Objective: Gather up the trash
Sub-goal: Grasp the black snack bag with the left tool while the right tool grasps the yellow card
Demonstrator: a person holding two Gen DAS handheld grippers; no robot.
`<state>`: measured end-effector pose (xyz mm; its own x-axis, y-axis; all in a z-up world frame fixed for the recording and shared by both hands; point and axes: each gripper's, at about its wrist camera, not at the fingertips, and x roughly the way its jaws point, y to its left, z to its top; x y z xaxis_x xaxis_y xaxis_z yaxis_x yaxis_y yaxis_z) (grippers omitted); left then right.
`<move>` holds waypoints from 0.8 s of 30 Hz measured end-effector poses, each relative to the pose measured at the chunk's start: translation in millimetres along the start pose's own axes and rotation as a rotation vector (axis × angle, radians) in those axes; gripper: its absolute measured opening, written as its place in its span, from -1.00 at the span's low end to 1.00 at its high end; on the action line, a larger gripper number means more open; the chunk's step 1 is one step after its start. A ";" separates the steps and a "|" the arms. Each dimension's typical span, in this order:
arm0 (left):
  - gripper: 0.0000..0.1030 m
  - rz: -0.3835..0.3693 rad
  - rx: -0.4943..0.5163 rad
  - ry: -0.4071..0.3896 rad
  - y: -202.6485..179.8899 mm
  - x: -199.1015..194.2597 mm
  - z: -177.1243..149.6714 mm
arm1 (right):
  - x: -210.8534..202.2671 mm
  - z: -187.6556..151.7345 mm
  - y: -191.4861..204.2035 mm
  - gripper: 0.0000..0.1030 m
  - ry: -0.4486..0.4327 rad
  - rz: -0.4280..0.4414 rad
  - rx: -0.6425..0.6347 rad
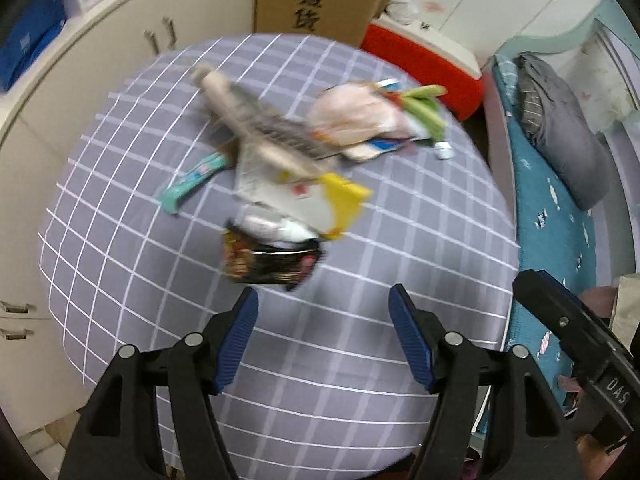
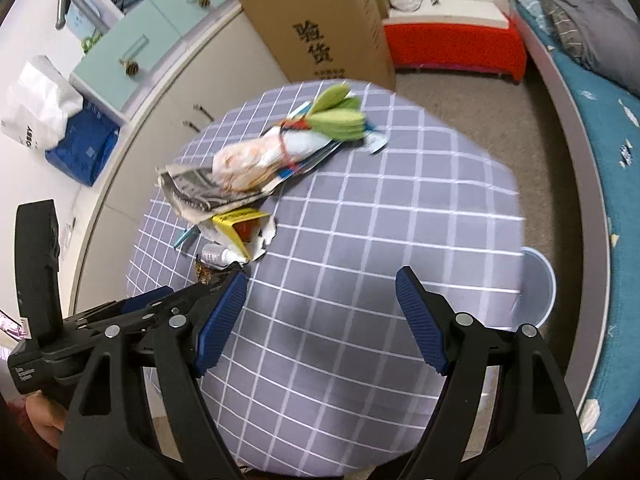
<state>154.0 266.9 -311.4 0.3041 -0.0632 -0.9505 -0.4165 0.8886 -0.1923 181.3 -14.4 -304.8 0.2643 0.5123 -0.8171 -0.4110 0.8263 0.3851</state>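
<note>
A pile of trash lies on the grey checked tablecloth [image 1: 360,340]. It holds a rolled newspaper [image 1: 260,128], a pink plastic bag [image 1: 352,112] tied to green foam leaves [image 1: 424,108], a teal wrapper [image 1: 192,180], a torn yellow and white box [image 1: 336,204] and a black snack wrapper [image 1: 272,264]. My left gripper [image 1: 322,296] hangs open just short of the black wrapper, nothing between its blue pads. My right gripper [image 2: 322,280] is open over bare cloth, to the right of the yellow box [image 2: 240,224] and a small white bottle [image 2: 218,256].
A pale blue bin [image 2: 540,292] stands on the floor at the table's right edge. Behind the table are a cardboard box [image 2: 328,28], a red stool [image 2: 452,44] and cream cabinets [image 2: 160,92]. A bed with a teal sheet [image 2: 592,140] runs along the right.
</note>
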 end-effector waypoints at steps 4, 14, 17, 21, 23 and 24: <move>0.30 0.016 0.002 0.029 20.3 21.1 3.0 | 26.7 -0.7 10.9 0.48 0.031 -0.008 0.005; 0.30 0.044 0.085 0.057 30.8 64.3 15.5 | 58.2 4.3 15.9 0.48 0.061 -0.030 0.010; 0.16 0.038 0.113 0.043 29.3 62.9 15.7 | 63.1 6.4 21.5 0.47 0.069 0.000 0.001; 0.04 0.016 0.111 0.045 34.8 60.1 16.9 | 69.5 10.8 36.9 0.47 0.075 0.050 -0.027; 0.00 0.014 0.100 0.041 42.2 55.9 15.2 | 75.8 13.5 44.1 0.47 0.080 0.071 -0.036; -0.02 0.012 0.094 0.038 45.9 53.5 13.8 | 79.2 14.9 46.6 0.47 0.083 0.077 -0.038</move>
<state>163.0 310.5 -367.7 0.2665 -0.0679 -0.9614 -0.3367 0.9281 -0.1589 196.1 68.2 -345.2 0.1581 0.5514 -0.8192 -0.4606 0.7750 0.4327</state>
